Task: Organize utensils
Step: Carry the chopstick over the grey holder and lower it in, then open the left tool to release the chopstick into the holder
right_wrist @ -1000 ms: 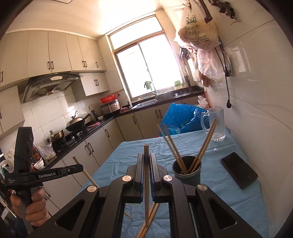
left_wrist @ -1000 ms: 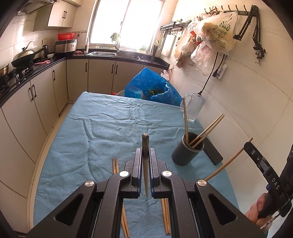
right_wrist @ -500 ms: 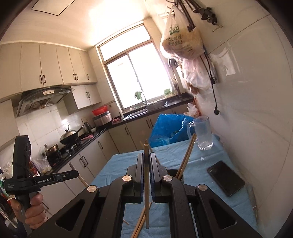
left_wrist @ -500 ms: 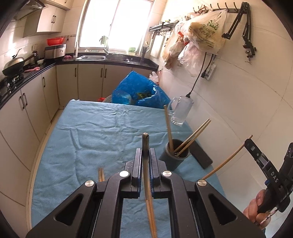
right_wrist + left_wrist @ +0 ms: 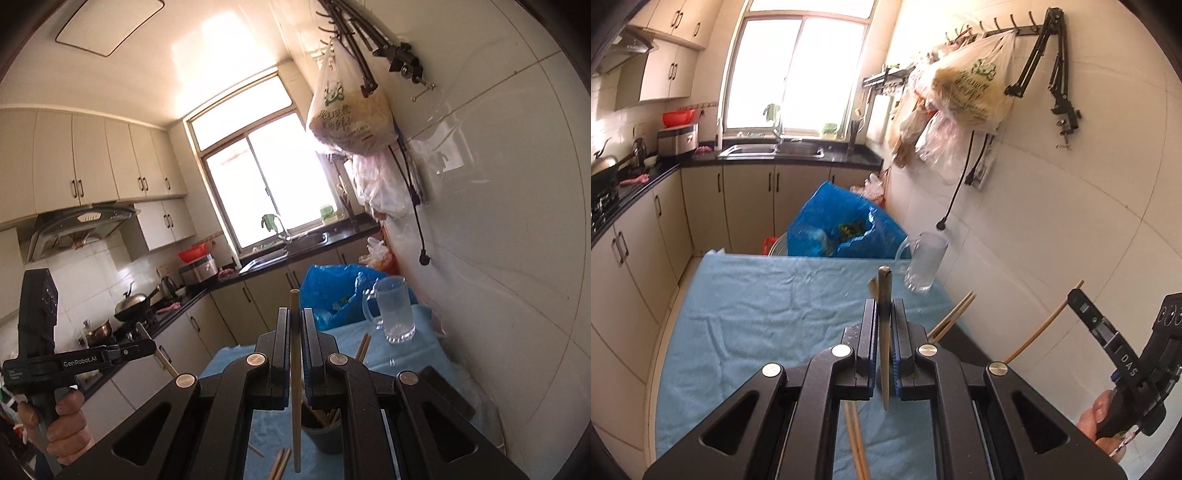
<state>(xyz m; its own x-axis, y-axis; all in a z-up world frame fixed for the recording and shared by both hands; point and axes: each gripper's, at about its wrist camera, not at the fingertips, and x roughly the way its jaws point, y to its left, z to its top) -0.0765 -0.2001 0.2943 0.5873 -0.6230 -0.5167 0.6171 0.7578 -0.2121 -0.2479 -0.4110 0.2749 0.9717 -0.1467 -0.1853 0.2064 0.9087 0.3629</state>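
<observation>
My left gripper point(image 5: 884, 314) is shut on a brown chopstick point(image 5: 885, 332) held upright above the blue-clothed table point(image 5: 757, 314). My right gripper point(image 5: 293, 325) is shut on a light wooden chopstick point(image 5: 295, 387), its lower end hanging beside the dark grey utensil cup point(image 5: 325, 432) that holds several chopsticks. In the left wrist view the cup is hidden behind the fingers; only chopstick ends point(image 5: 953, 314) stick out. Loose chopsticks lie on the cloth in the left wrist view point(image 5: 855, 439) and in the right wrist view point(image 5: 279, 463). The right gripper point(image 5: 1086, 314) shows at the left view's right edge, the left gripper point(image 5: 140, 347) at the right view's left.
A glass mug point(image 5: 925, 266) stands at the table's far right, also in the right wrist view point(image 5: 395, 314). A blue plastic bag point(image 5: 842, 229) sits beyond the far edge. A black phone point(image 5: 447, 391) lies by the tiled wall. Bags hang on wall hooks point(image 5: 964, 92). Kitchen counters run left.
Both grippers have risen and tilted up while staying shut on their chopsticks. The cup has slipped down behind the left fingers, and the right gripper has come closer above it.
</observation>
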